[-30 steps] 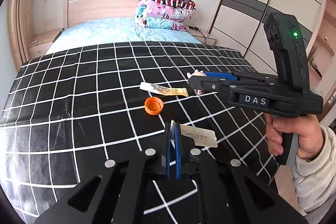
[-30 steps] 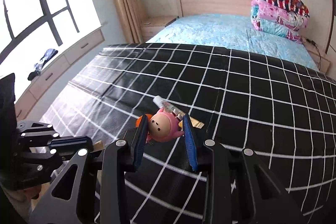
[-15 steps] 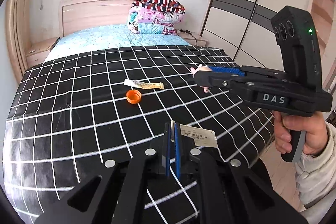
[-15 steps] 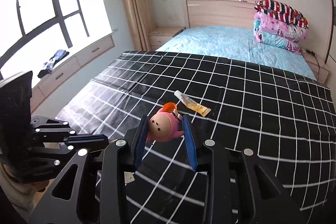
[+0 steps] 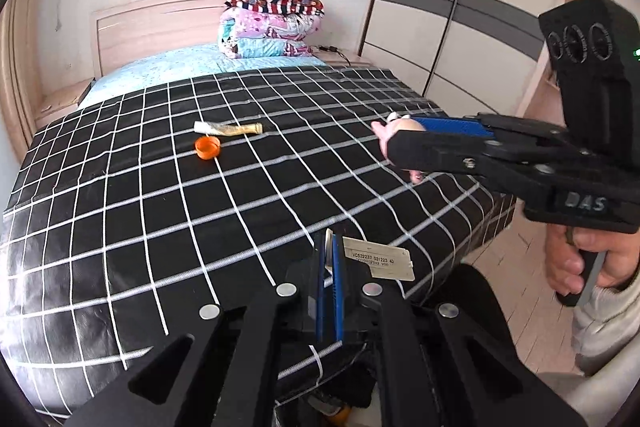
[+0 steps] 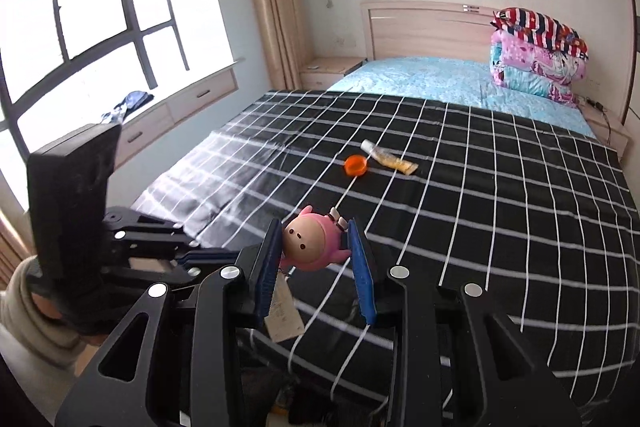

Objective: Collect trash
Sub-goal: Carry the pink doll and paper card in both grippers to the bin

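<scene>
In the left wrist view my left gripper [image 5: 330,253] is shut on a white printed paper tag [image 5: 380,259] that sticks out to the right of its blue pads. My right gripper [image 6: 316,251] is shut on a small pink pig toy [image 6: 312,245], held above the foot of the bed. From the left wrist view the right gripper [image 5: 400,143] reaches in from the right, with the toy [image 5: 400,125] peeking past its fingers. An orange cap [image 5: 207,148] and a squeezed tube [image 5: 228,128] lie together on the black checked cover [image 5: 120,219], well beyond both grippers.
Folded quilts [image 5: 272,27] are stacked by the headboard on a light blue sheet. A wardrobe [image 5: 460,7] stands right of the bed, and a window bench [image 6: 168,111] runs along its left. A hand and pale sleeve [image 5: 592,267] hold the right gripper over bare floor.
Both grippers have pulled back toward the foot of the bed, each keeping its grip. The cap and tube now look smaller and farther away.
</scene>
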`<state>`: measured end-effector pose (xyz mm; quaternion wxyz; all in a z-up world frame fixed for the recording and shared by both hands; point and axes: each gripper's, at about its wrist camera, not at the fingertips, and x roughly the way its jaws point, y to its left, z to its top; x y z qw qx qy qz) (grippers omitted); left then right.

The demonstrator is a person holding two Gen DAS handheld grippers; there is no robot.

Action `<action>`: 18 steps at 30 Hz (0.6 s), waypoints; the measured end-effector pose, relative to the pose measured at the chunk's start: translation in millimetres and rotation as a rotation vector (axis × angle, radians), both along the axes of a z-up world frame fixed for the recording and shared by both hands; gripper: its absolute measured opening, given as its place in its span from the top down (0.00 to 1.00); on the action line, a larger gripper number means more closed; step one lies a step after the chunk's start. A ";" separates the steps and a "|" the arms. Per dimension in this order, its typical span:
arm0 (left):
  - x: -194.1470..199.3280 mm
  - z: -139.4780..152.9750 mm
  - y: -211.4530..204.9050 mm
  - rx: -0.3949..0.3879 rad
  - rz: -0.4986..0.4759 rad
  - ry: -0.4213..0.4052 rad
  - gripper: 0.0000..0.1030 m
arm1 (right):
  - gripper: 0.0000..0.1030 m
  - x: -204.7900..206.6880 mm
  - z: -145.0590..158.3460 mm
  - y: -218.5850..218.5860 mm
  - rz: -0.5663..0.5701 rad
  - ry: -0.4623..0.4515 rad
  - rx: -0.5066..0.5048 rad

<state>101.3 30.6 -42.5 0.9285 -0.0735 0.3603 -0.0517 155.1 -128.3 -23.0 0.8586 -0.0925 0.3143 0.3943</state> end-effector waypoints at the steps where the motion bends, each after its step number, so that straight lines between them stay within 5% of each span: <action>1: -2.7 -3.8 -1.9 -0.006 -0.006 0.006 0.97 | 0.68 -3.2 -1.2 -1.4 0.002 0.003 -0.004; 18: -34.2 -62.0 -23.4 -0.022 -0.064 0.149 0.97 | 0.67 -45.4 -58.1 -32.4 -0.023 0.137 -0.033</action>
